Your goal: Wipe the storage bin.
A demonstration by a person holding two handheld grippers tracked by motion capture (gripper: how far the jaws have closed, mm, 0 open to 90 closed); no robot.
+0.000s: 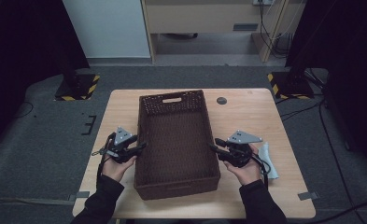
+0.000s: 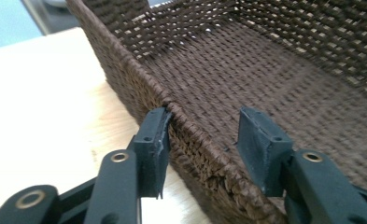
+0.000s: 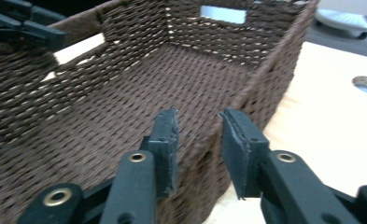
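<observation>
Desk: pale wooden desk (image 1: 256,112) on grey carpet; woven brown basket (image 1: 176,140) set at its middle.
High view: blue cloth (image 1: 269,161) seen right of the basket.
Left gripper (image 2: 204,140): jaws parted astride the basket's left wall, outer pad touching, inner pad clear.
Right gripper (image 3: 200,140): jaws parted astride the right wall, not clamped.

L gripper (image 2: 202,140) fingers straddle the brown woven basket (image 2: 274,79) wall; outer finger touches it, inner w/ gap.
</observation>
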